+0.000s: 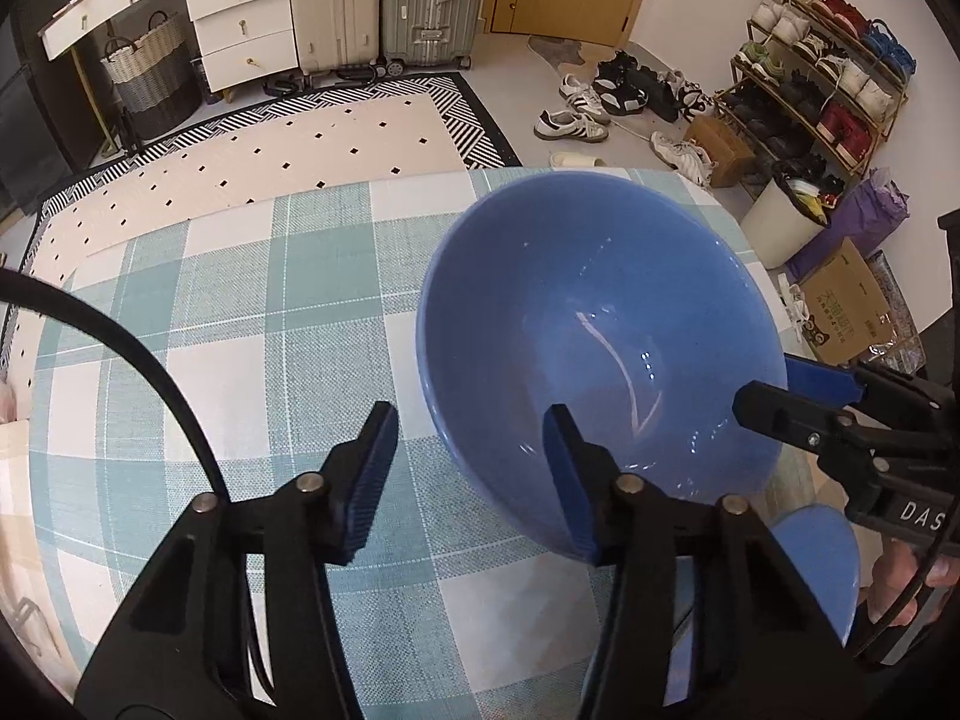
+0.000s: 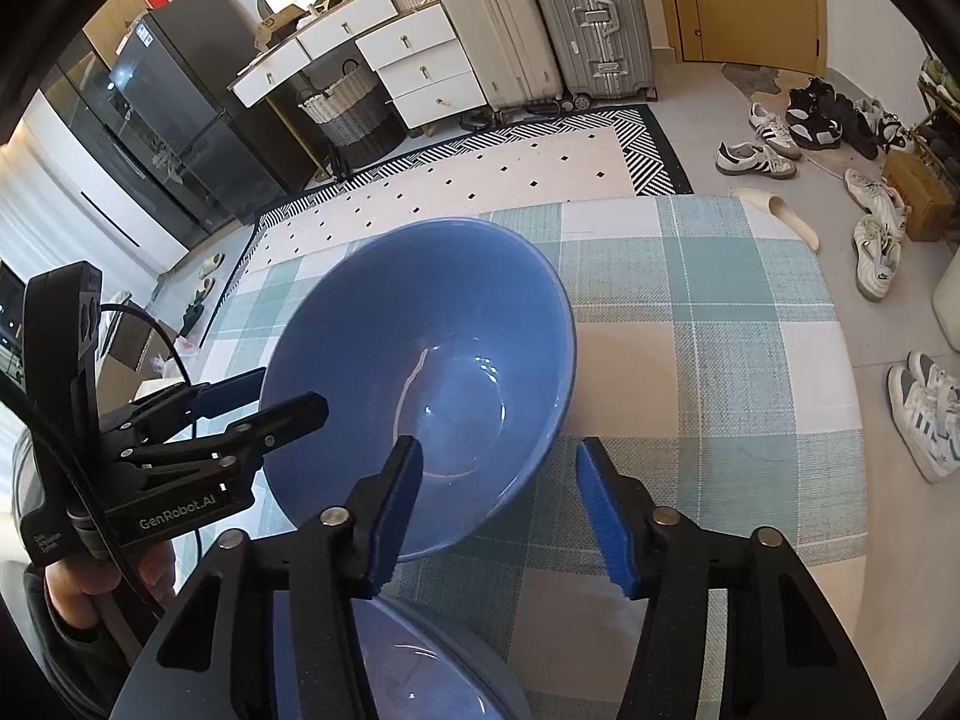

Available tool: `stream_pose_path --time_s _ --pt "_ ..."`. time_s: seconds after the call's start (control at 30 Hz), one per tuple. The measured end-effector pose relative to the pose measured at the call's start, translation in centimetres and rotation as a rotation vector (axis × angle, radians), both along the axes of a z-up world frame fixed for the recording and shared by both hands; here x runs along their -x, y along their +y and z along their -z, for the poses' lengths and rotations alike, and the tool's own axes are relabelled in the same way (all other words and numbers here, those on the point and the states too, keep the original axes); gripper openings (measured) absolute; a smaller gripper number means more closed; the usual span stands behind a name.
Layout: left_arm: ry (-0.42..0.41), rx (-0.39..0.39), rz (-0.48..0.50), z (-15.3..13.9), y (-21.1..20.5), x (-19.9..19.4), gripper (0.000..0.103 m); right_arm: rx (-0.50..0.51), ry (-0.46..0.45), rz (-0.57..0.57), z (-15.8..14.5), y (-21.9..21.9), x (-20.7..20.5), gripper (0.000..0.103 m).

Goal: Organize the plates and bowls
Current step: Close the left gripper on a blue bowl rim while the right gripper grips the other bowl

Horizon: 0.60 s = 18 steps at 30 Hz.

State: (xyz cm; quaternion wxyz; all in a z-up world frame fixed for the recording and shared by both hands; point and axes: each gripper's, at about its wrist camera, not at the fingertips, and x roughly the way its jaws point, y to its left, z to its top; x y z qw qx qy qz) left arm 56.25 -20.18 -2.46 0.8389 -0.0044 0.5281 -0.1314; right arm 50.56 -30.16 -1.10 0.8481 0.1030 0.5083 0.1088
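Both tongs are straddling the rim of the big blue bowl (image 1: pixel 600 324) on the checkered worktop (image 1: pixel 252 312), left tongs (image 1: pixel 474 468) and right tongs (image 2: pixel 498 504) on opposite sides, jaws gapped, not clamped on it.

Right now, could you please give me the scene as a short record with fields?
main object: large blue glazed bowl, empty
surface: teal-and-white checked tablecloth
left hand-held gripper: open, one finger inside the bowl, one outside its rim
right hand-held gripper: open, astride the opposite rim in the same way
also present: second blue dish, partly hidden below the right hand-held gripper
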Motion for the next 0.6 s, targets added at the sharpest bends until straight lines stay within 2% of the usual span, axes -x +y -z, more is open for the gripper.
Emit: stream_pose_path --time_s 0.1,0.17,0.23,0.43,0.6 --pt "0.007 0.000 0.007 0.5 0.0 -0.2 0.036 -0.001 0.002 -0.004 0.1 0.2 -0.1 0.045" --pt "0.009 0.001 0.013 0.8 -0.1 -0.5 0.025 0.008 0.005 -0.007 0.2 0.4 -0.1 0.041" --pt "0.006 0.001 0.022 1.0 -0.3 -0.5 0.019 0.016 0.009 -0.012 0.4 0.6 -0.1 0.037" --pt "-0.005 0.005 0.019 1.2 -0.1 -0.9 0.017 0.048 0.011 -0.016 0.8 0.9 -0.1 0.026" --pt "-0.012 0.009 0.014 1.3 -0.1 -1.0 0.017 0.055 0.008 -0.010 0.9 0.8 -0.1 0.023"
